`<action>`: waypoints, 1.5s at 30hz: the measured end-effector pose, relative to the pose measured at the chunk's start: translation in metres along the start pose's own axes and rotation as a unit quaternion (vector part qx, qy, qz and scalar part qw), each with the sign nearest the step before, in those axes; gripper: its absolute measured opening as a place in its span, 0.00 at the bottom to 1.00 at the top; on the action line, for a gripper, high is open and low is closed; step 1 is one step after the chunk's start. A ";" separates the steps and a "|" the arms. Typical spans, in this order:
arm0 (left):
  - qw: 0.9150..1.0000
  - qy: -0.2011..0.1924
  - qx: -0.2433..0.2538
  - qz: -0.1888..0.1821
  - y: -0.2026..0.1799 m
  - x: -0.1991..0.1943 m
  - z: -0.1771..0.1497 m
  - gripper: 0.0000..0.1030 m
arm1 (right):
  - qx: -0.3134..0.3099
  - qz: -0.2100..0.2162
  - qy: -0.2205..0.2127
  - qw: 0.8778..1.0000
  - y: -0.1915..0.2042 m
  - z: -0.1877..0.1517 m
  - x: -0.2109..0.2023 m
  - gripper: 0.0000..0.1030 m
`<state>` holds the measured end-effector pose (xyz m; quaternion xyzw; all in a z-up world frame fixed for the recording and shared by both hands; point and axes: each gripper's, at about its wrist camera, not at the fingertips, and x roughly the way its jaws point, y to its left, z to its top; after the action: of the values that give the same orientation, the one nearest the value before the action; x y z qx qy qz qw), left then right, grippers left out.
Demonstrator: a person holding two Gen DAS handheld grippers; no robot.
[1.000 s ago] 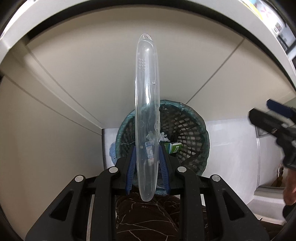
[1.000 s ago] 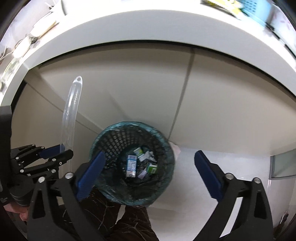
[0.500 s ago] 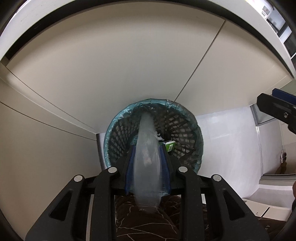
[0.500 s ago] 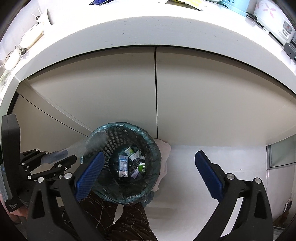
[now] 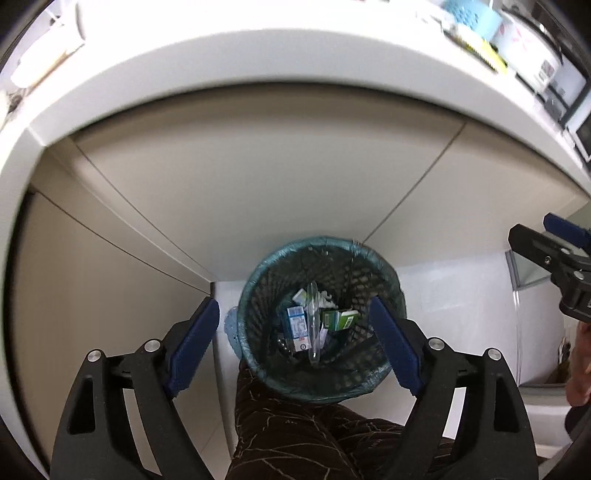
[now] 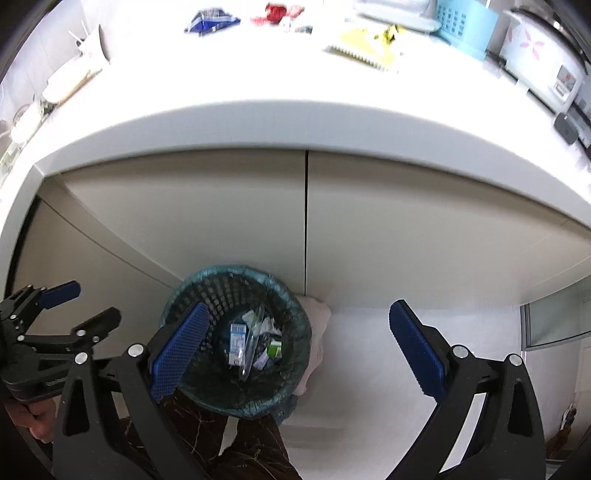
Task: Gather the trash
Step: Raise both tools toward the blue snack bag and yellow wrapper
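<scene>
Left claw (image 5: 291,347) hangs directly above the mesh bin (image 5: 321,325), jaws opening with nothing between them, so a released item falls straight in. The clear plastic case (image 5: 314,325) lies inside among cartons. Right claw (image 6: 295,354) stands wide and empty. More litter remains on the far worktop (image 6: 258,62)

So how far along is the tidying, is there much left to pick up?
Done: a clear plastic case lies in the bin among small cartons. In hand: nothing; the left gripper is opening with nothing between its pads, and the right gripper is open. Left: the blue packet, red wrapper and yellow packet on the counter.
</scene>
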<state>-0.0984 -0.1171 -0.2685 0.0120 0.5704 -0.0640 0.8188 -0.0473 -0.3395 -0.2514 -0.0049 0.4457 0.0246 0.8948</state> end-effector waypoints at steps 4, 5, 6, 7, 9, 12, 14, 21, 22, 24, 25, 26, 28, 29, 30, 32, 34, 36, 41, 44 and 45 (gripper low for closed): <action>1.000 -0.024 -0.014 0.008 0.009 -0.031 0.012 0.94 | 0.008 0.003 -0.018 1.000 -0.002 0.016 -0.025 0.91; 0.999 -0.025 -0.019 0.005 0.012 -0.036 0.016 0.94 | 0.007 0.000 -0.023 1.000 -0.001 0.019 -0.031 0.91; 0.999 -0.026 -0.023 0.003 0.013 -0.040 0.021 0.94 | 0.007 0.001 -0.029 1.000 -0.001 0.024 -0.038 0.91; 0.999 -0.027 -0.027 0.001 0.015 -0.046 0.025 0.94 | 0.007 0.000 -0.033 0.999 -0.001 0.028 -0.044 0.91; 0.999 -0.033 -0.030 0.000 0.017 -0.057 0.034 0.94 | 0.009 -0.002 -0.040 0.999 -0.001 0.037 -0.056 0.91; 0.999 -0.037 -0.035 -0.002 0.018 -0.074 0.049 0.94 | 0.020 -0.001 -0.046 0.999 -0.003 0.051 -0.073 0.91; 0.998 -0.041 -0.040 -0.003 0.018 -0.083 0.055 0.94 | 0.025 -0.002 -0.054 0.998 -0.004 0.059 -0.083 0.91; 0.997 -0.059 -0.043 -0.007 0.020 -0.116 0.080 0.94 | 0.029 0.002 -0.085 0.996 -0.006 0.085 -0.114 0.91; 0.997 -0.062 -0.044 -0.005 0.020 -0.119 0.084 0.94 | 0.030 0.002 -0.088 0.996 -0.006 0.088 -0.118 0.91; 0.997 -0.069 -0.043 -0.006 0.020 -0.126 0.092 0.94 | 0.031 0.001 -0.093 0.995 -0.006 0.095 -0.124 0.91; 0.997 -0.071 -0.043 -0.007 0.020 -0.129 0.096 0.94 | 0.031 -0.002 -0.096 0.995 -0.006 0.099 -0.126 0.91; 0.996 -0.072 -0.045 -0.010 0.021 -0.131 0.100 0.94 | 0.031 -0.003 -0.098 0.995 -0.006 0.102 -0.128 0.91; 0.996 -0.075 -0.044 -0.009 0.021 -0.136 0.107 0.94 | 0.032 -0.006 -0.100 0.994 -0.007 0.109 -0.131 0.91; 0.996 -0.079 -0.040 -0.007 0.020 -0.138 0.111 0.94 | 0.034 -0.007 -0.102 0.994 -0.007 0.112 -0.133 0.91; 0.996 -0.081 -0.037 -0.005 0.020 -0.141 0.115 0.94 | 0.034 -0.006 -0.104 0.994 -0.007 0.115 -0.134 0.91; 0.996 -0.086 -0.036 -0.005 0.020 -0.144 0.123 0.94 | 0.035 -0.009 -0.107 0.994 -0.007 0.122 -0.137 0.91; 0.995 -0.090 -0.036 -0.005 0.022 -0.148 0.131 0.94 | 0.037 -0.012 -0.108 0.993 -0.007 0.129 -0.138 0.91; 0.995 -0.094 -0.034 -0.004 0.022 -0.150 0.140 0.94 | 0.041 -0.016 -0.107 0.993 -0.008 0.136 -0.137 0.91; 0.995 -0.099 -0.030 -0.009 0.027 -0.150 0.167 0.94 | 0.054 -0.026 -0.094 0.994 -0.013 0.158 -0.130 0.91; 0.995 -0.098 -0.026 -0.009 0.032 -0.143 0.184 0.94 | 0.066 -0.030 -0.087 0.994 -0.018 0.170 -0.125 0.91; 0.995 -0.097 -0.025 -0.011 0.034 -0.140 0.189 0.94 | 0.070 -0.032 -0.086 0.993 -0.019 0.174 -0.124 0.91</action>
<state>0.0345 -0.0885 -0.0737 -0.0214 0.4902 -0.0596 0.8693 0.0181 -0.3577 -0.0477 0.0457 0.3671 -0.0350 0.9284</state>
